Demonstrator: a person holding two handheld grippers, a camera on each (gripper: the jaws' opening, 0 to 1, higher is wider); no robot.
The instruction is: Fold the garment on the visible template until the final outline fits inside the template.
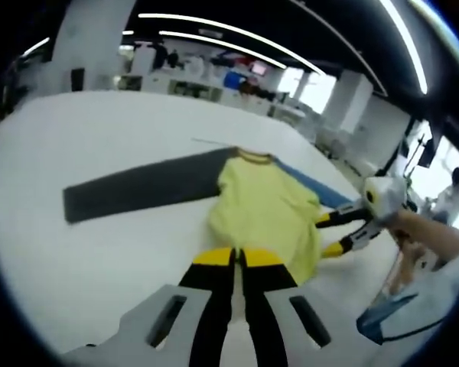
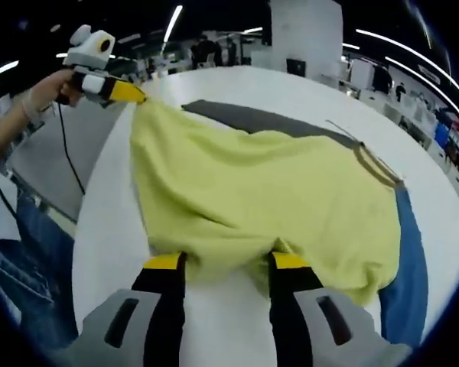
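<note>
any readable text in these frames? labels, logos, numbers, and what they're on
None readable.
Shirt: no print or label in view.
Left tool, right tool: no markings.
Back-wall screens and shelves: too small and blurred to read.

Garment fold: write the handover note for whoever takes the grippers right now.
Left gripper: jaws shut on the yellow hem of the garment.
Right gripper: jaws apart, straddling the near edge of the yellow cloth; whether they pinch it cannot be told.
Garment lies on the white table, grey sleeve spread flat, blue sleeve partly under the body.
Done: hem gathered.
Left: fold sleeves and body in.
</note>
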